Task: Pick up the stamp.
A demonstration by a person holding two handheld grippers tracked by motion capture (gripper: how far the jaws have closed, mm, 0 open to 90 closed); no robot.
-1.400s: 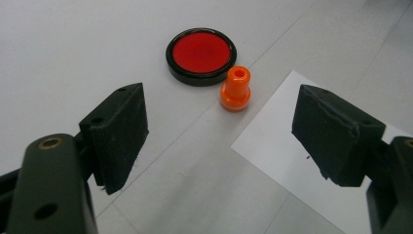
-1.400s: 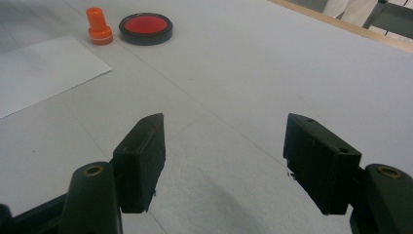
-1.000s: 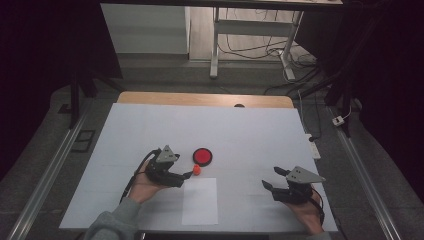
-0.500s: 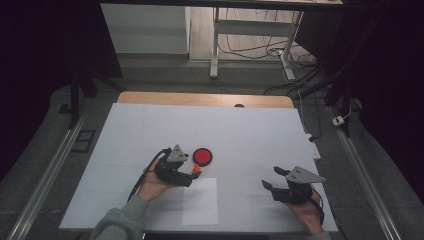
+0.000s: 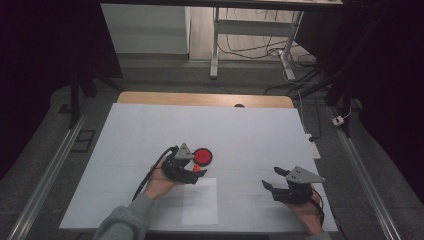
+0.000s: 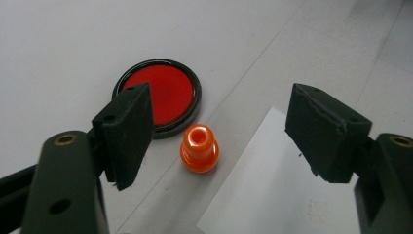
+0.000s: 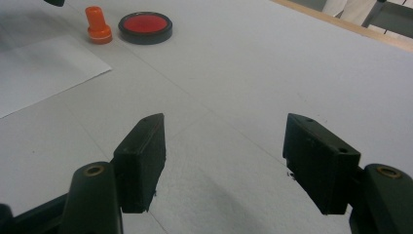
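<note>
L gripper (image 5: pixel 196 172) is over the small orange plastic stamp (image 6: pixel 199 147), the knob-shaped one, standing upright on the white table sheet (image 5: pixel 150 130). Jaws are spread, one each side of the stamp, with clear gaps both sides and no pad contact. They've just been closing in a bit, with the stamp between them but not pinched.

Taking the stamp as ref:
- The round red ink pad in its black rim (image 6: pixel 158 97) is just beside it on the far side. From the L gripper view I can't tell whether they touch or sit a hair apart. From the R gripper view the pad (image 7: pixel 145 27) sits next to the stamp (image 7: pixel 98 25) with a thin gap.
- The white paper sheet (image 5: pixel 200 200) lies flat just beside the stamp on the near side. Its corner (image 6: pixel 282 185) runs under the L gripper's right-hand jaw. The stamp is off the paper, on the table sheet.
- R gripper (image 5: pixel 275 179) is well apart from the stamp, off to the right near the table's front edge. Its jaws are spread wide w/ nothing between them, just bare table sheet (image 7: pixel 272 68) under them.

Both grippers are hand-held. A grey sleeve (image 5: pixel 122 222) shows on the L arm.
</note>
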